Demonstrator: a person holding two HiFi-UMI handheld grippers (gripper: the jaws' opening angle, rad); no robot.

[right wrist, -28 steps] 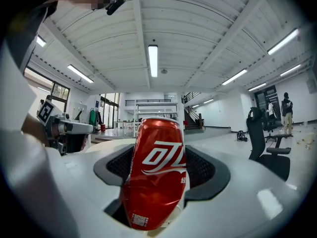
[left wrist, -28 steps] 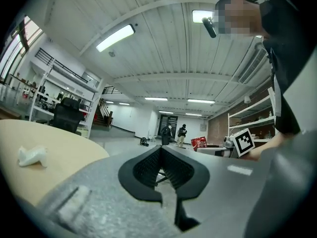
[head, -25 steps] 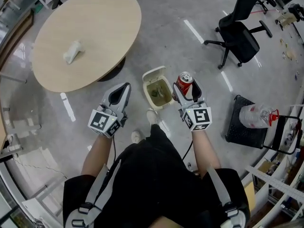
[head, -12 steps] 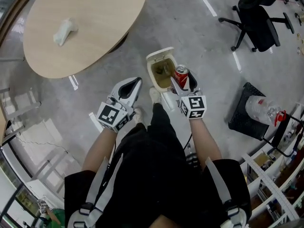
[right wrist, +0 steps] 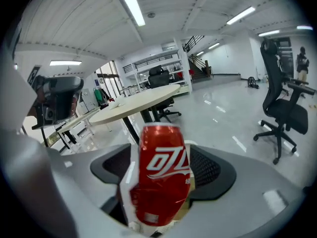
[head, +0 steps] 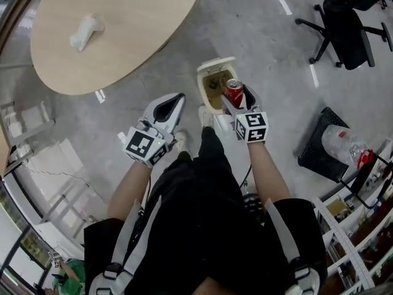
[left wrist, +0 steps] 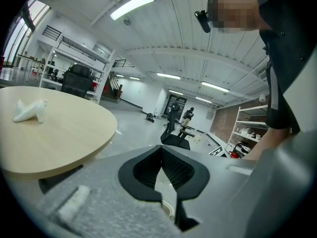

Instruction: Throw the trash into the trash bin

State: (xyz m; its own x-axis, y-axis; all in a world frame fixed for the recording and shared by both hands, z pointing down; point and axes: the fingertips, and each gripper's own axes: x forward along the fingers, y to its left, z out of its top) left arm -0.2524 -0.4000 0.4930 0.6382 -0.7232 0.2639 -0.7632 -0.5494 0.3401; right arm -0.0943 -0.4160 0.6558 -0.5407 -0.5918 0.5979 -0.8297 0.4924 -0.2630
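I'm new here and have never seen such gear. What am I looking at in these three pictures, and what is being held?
A person holds a handheld two-jaw gripper in each hand. One picture looks down from a head camera; the other two look along each gripper's jaws. The right gripper has a red can between its opening jaws, above an open trash bin on the floor. The left gripper is shut and empty. A crumpled white wad lies on the round table.
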